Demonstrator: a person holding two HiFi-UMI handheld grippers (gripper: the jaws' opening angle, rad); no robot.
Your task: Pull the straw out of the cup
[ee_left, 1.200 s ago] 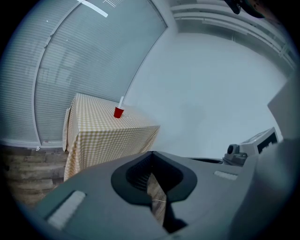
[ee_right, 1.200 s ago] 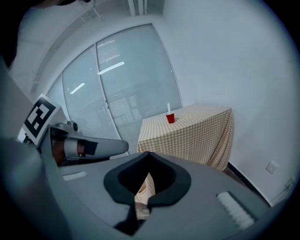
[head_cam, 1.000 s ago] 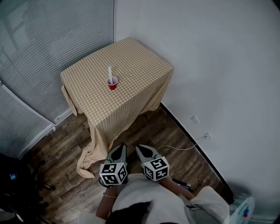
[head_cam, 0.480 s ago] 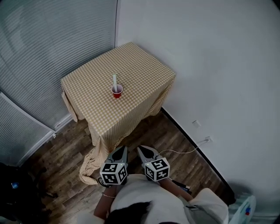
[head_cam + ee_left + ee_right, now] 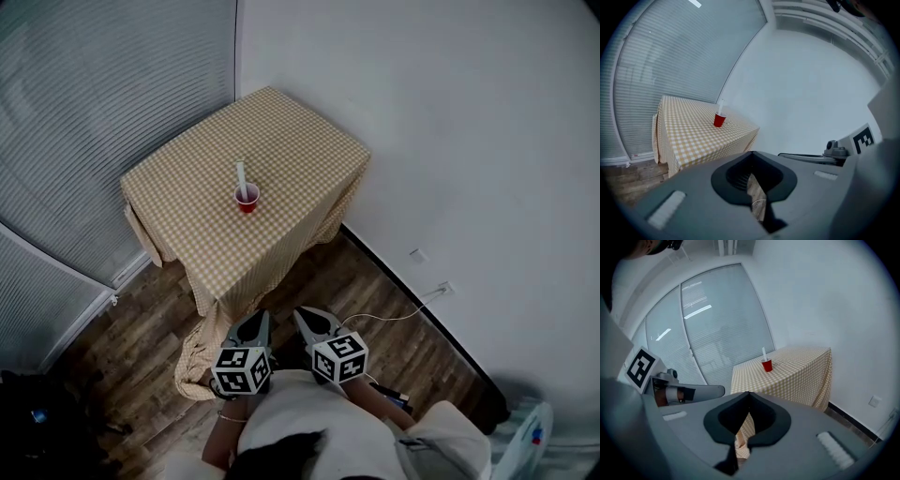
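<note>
I hold both grippers low in front of me, above the wooden floor [image 5: 375, 300] and well apart from the table [image 5: 300, 141]. The left gripper [image 5: 251, 326] has its jaws pressed together with nothing between them. The right gripper [image 5: 313, 324] is the same, closed and empty. The red cup [image 5: 247, 199] stands upright near the middle of the table, on a tan checked cloth [image 5: 187, 187]. The white straw [image 5: 241, 176] stands in the cup, leaning slightly.
</note>
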